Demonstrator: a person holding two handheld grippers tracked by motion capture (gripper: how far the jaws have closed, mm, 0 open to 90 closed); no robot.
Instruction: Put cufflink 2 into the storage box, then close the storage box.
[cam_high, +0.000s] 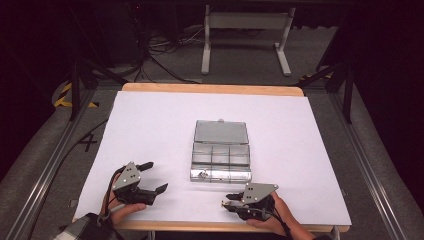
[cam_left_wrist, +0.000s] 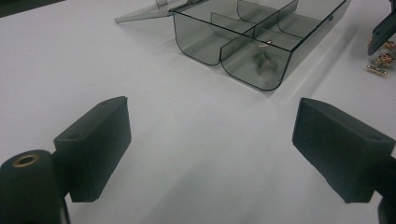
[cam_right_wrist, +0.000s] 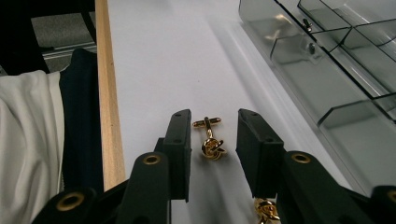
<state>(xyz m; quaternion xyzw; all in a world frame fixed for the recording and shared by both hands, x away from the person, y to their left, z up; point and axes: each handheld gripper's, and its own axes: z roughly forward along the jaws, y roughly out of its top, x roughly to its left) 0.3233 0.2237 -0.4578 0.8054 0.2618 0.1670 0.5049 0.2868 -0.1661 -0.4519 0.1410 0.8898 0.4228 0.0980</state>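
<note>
**One cufflink boxed, others waiting on the table**

The clear organiser box (cam_high: 220, 151) sits open mid-table, one small gold piece (cam_left_wrist: 264, 45) in a near compartment. By the table's near edge, the right claw (cam_right_wrist: 214, 142) stands narrowly parted around a gold cufflink (cam_right_wrist: 210, 140), not yet gripping; another (cam_right_wrist: 266, 210) lies beside. The left claw (cam_left_wrist: 210, 149) gapes wide, empty.

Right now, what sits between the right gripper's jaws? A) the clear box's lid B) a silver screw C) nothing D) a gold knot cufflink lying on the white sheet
D: in the right gripper view a gold knot cufflink lies on the white sheet in the gap of the right gripper, whose jaws stand apart on either side without touching it.
</note>
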